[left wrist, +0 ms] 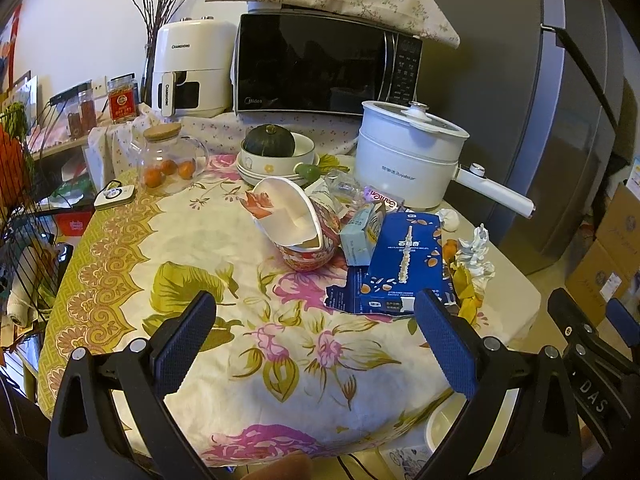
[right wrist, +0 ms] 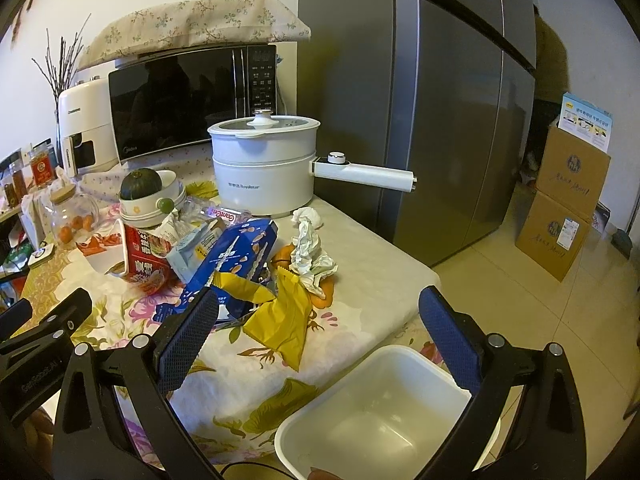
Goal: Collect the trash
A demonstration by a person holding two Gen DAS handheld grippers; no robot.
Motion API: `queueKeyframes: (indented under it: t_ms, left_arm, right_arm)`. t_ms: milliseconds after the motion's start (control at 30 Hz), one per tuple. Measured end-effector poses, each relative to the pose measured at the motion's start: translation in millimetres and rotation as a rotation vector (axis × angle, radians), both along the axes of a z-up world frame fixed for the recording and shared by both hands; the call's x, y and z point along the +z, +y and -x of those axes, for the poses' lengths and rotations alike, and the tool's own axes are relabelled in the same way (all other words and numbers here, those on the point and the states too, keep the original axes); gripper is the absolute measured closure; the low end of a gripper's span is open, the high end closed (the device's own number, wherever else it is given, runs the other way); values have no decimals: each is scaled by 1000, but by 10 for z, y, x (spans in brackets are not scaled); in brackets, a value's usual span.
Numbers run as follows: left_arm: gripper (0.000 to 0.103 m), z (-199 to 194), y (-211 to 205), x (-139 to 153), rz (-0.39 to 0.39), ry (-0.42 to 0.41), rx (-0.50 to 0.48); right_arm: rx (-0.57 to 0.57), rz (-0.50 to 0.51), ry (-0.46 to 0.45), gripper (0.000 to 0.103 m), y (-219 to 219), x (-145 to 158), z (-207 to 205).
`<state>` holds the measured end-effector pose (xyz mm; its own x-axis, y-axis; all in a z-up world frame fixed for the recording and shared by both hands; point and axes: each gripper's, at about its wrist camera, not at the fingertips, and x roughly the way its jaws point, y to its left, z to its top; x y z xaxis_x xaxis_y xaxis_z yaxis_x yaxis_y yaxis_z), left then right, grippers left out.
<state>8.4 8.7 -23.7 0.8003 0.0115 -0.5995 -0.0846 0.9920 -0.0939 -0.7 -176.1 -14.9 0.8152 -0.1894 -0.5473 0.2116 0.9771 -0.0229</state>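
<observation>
Right wrist: right gripper (right wrist: 316, 316) spread, empty; yellow wrapper (right wrist: 280, 320) between fingers, probably beyond tips.

A: A table under a floral cream, pink and olive cloth (left wrist: 256, 344).

B: On it: a crushed red noodle cup (left wrist: 298, 236), a flattened blue carton (left wrist: 400, 264), a torn yellow wrapper (right wrist: 288, 316), a crumpled white tissue (right wrist: 310, 250), and a white electric pot (right wrist: 264, 172).

Left gripper (left wrist: 314, 320) is hovering with jaws spread wide, nothing between its blue pads (left wrist: 188, 344). Right gripper (right wrist: 316, 320) is doing likewise just alongside, jaws wide, both pointing forward and slightly downward.
</observation>
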Motion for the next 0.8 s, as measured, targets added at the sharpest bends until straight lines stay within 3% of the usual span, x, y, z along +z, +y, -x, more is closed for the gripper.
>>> queueKeyframes:
  t_ms: [800]
  left_arm:
    - [7, -60, 25, -40, 2, 31, 13]
  right_arm:
    - [6, -14, 54, 7, -5, -27, -57]
